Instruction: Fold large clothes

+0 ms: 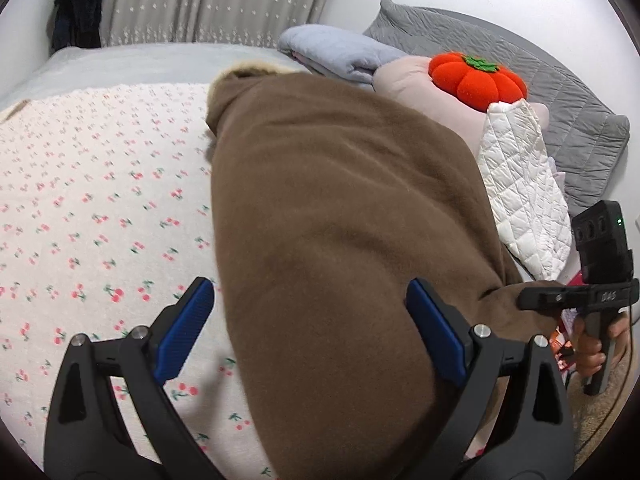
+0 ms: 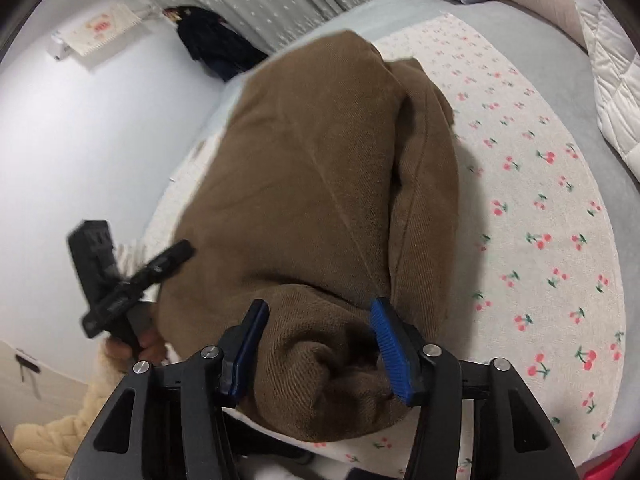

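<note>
While half-open, right hand-held gripper [image 2: 318, 316] straddles bunched brown garment [image 2: 320, 184].

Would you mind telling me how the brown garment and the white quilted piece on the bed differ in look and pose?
The brown garment is plain, fuzzy fabric; the white quilted piece has stitched diamond padding. The brown garment looks far larger in these views and lies bundled across the cherry-print sheet; the white quilted piece lies beside it, against the pink pillow. Both rest on the bed.
</note>
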Motion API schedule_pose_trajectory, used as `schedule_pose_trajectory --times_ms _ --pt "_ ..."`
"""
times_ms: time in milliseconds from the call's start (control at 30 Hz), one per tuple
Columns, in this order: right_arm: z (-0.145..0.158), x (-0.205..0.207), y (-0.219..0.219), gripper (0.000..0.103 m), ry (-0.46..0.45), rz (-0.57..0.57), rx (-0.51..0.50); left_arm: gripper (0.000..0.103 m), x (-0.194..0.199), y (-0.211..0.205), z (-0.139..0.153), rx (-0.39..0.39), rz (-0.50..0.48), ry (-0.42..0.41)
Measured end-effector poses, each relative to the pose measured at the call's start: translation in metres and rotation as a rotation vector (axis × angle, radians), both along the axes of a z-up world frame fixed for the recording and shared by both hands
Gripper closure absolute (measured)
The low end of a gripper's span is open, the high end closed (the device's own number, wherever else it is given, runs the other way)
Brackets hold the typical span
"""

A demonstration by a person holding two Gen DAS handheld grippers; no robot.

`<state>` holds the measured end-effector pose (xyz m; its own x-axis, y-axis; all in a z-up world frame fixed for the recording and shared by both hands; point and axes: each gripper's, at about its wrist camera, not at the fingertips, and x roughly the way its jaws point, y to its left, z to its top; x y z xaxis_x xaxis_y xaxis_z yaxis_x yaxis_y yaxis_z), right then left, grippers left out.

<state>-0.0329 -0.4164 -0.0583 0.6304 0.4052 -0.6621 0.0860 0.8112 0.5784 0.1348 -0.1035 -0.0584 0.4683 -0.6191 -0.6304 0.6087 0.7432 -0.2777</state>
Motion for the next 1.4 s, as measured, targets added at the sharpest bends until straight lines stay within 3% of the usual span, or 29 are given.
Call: schedule_pose_trajectory --times_ms 133,267,400,467,567,600,733,833,933,1000,1033,1100,1167,1233,1267,1300,1400 --pt "0.013 0.001 -0.013 0.044 -0.069 -0.037 0.061 0.006 0.001 0.004 0.006 -0.026 0.015 -0.010" --pt "0.036 0.016 -0.014 0.037 -0.163 -0.089 -0.102 0.006 0.001 0.004 0.010 -0.053 0.005 -0.013" --pt "0.035 0.052 -0.029 0.037 -0.156 -0.126 -0.108 0.006 0.003 -0.001 0.014 -0.048 -0.003 -0.048" --pt "0.026 0.073 -0.031 0.037 -0.108 -0.152 -0.166 0.006 0.004 -0.006 0.017 -0.019 -0.014 -0.095" --pt "0.031 0.092 -0.009 0.081 -0.123 -0.102 -0.302 0.006 0.007 -0.010 0.023 0.014 -0.010 -0.180" --pt "0.039 0.091 -0.002 0.090 -0.157 -0.096 -0.356 0.006 0.008 -0.010 0.025 0.008 -0.011 -0.194" --pt "0.093 0.079 0.011 0.094 -0.348 -0.108 -0.392 0.006 0.011 -0.014 0.033 -0.059 -0.041 -0.197" --pt "0.120 0.080 -0.009 0.094 -0.403 -0.150 -0.341 0.006 0.010 -0.024 0.032 -0.095 -0.092 -0.177" --pt "0.090 0.087 -0.054 0.097 -0.309 -0.247 -0.284 0.006 0.008 -0.039 0.024 -0.067 -0.149 -0.147" --pt "0.036 0.091 -0.105 0.098 -0.095 -0.454 -0.303 0.006 0.003 -0.049 0.016 0.011 -0.175 -0.175" --pt "0.011 0.089 -0.127 0.098 -0.014 -0.502 -0.255 0.006 0.001 -0.052 0.013 0.043 -0.181 -0.190" --pt "-0.018 0.078 -0.143 0.095 0.065 -0.508 -0.169 0.006 -0.004 -0.053 0.013 0.064 -0.193 -0.217" --pt "-0.008 0.064 -0.136 0.090 0.048 -0.467 -0.218 0.006 -0.002 -0.053 0.015 0.059 -0.204 -0.209" --pt "0.019 0.054 -0.121 0.058 -0.039 -0.398 -0.156 0.006 0.003 -0.049 0.018 0.046 -0.207 -0.177" --pt "0.027 0.050 -0.114 0.020 -0.069 -0.370 -0.126 0.006 0.006 -0.048 0.021 0.030 -0.205 -0.152" --pt "0.035 0.045 -0.106 0.003 -0.099 -0.346 -0.101 0.006 0.014 -0.042 0.024 0.002 -0.194 -0.102" --pt "0.040 0.044 -0.078 0.003 -0.157 -0.228 -0.044 0.005 0.034 -0.028 0.026 -0.054 -0.143 0.036"
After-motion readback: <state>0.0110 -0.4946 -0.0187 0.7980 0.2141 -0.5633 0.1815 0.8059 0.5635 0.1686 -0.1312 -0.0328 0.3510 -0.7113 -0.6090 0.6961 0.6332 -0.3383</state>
